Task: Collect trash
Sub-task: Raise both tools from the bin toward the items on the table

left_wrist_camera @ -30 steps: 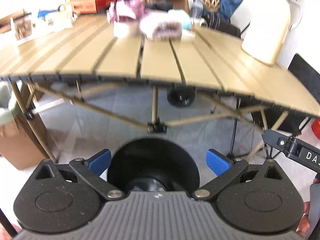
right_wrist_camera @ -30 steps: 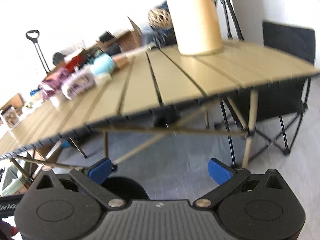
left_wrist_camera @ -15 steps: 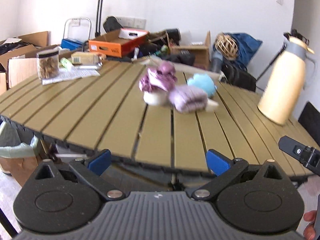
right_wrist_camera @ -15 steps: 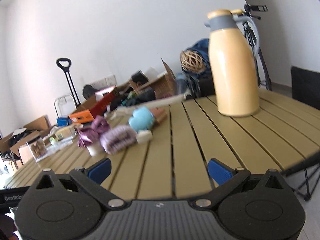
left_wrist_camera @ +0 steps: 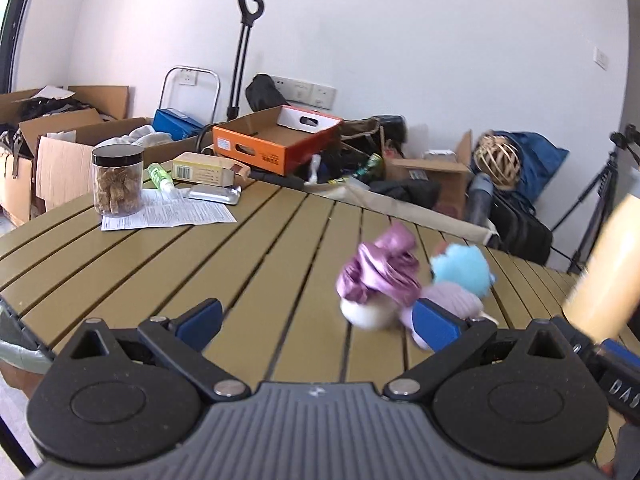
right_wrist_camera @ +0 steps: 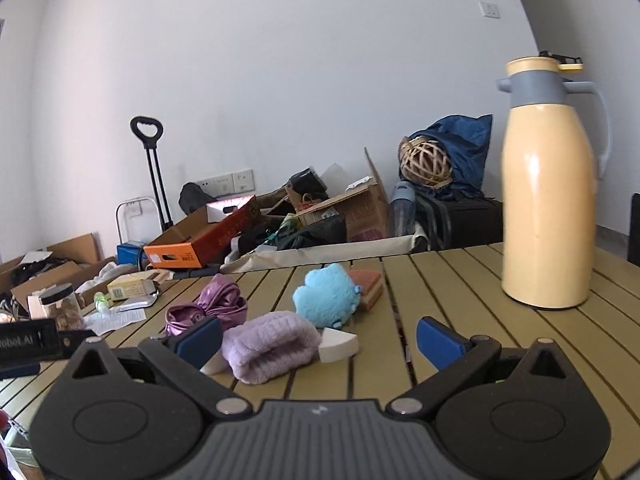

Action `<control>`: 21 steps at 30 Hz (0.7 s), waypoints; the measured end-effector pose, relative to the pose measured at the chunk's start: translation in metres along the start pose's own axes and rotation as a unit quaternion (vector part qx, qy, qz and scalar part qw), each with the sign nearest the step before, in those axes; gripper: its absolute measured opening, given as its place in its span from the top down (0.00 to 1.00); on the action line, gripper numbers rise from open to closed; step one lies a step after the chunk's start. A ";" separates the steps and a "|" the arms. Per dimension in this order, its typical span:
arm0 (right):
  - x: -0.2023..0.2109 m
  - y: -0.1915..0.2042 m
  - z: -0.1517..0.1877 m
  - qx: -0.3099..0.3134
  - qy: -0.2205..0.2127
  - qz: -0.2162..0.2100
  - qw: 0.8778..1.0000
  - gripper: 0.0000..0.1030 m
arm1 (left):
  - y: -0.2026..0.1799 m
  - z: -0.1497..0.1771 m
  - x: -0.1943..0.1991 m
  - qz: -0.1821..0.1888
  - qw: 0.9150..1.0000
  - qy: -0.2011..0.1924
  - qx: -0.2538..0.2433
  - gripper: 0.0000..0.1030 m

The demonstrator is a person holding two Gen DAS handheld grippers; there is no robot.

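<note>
Up close at the bottom of each fisheye view, a black two-finger gripper with blue pads: left gripper (left_wrist_camera: 318, 322) and right gripper (right_wrist_camera: 320, 340), both with fingers spread wide apart and nothing between them, both held low over an olive-tan slatted table (right_wrist_camera: 448, 300). Near the middle of the table, a small cluster of soft clutter. Crumpled shiny purple fabric (right_wrist_camera: 212, 308), seen from the left wrist sitting on top of something white and rounded, blurred there. Just beside it, a folded lilac knitted cloth (right_wrist_camera: 270, 344), with a white wedge-shaped piece (right_wrist_camera: 338, 346) touching its right end. Behind these, a fluffy light-blue plush item (right_wrist_camera: 326, 294) leaning against a reddish-brown sponge block (right_wrist_camera: 370, 284). Lilac cloth closest to the right gripper, just ahead of its left blue pad (right_wrist_camera: 198, 340); from the left wrist, the same cluster partly behind the right-hand blue pad (left_wrist_camera: 436, 328). Well apart to the right, upright on the table, a tall cream-yellow thermos jug with a grey collar and handle (right_wrist_camera: 548, 184). Toward the far left edge, a clear plastic jar with a black lid (left_wrist_camera: 117, 180) holding brown pieces, standing on printed white paper sheets (left_wrist_camera: 176, 212), with a small green bottle (left_wrist_camera: 160, 176) nearby. Beyond the table, against a white wall, an open orange cardboard box (left_wrist_camera: 276, 140) among other boxes and bags.
</note>
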State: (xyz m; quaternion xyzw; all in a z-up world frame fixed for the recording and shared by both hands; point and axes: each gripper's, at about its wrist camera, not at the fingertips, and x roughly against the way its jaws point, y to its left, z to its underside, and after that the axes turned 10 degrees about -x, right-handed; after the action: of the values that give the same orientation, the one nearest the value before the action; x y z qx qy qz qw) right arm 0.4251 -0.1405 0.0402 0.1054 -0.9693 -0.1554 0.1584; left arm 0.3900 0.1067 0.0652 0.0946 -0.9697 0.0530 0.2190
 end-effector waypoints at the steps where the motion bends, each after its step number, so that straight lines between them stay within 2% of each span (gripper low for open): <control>1: -0.009 0.004 -0.001 0.002 0.008 -0.002 1.000 0.00 | 0.002 -0.003 -0.005 0.000 1.000 0.000 0.003 0.00; 10: -0.082 0.042 0.016 0.059 0.077 0.014 0.995 0.00 | 0.008 -0.026 -0.046 -0.021 1.000 -0.007 -0.006 0.00; 17: -0.121 0.061 0.027 0.103 0.110 0.037 0.988 0.00 | 0.021 -0.019 -0.067 -0.021 0.999 0.020 0.014 0.00; 21: -0.136 0.061 0.025 0.090 0.137 0.028 0.986 0.02 | 0.018 -0.015 -0.073 -0.028 0.999 0.026 0.000 0.00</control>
State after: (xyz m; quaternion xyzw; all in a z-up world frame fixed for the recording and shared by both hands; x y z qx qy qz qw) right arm 0.5330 -0.0426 0.0005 0.1126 -0.9511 -0.0468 0.2839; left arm 0.4569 0.1384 0.0460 0.1200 -0.9607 0.0491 0.2454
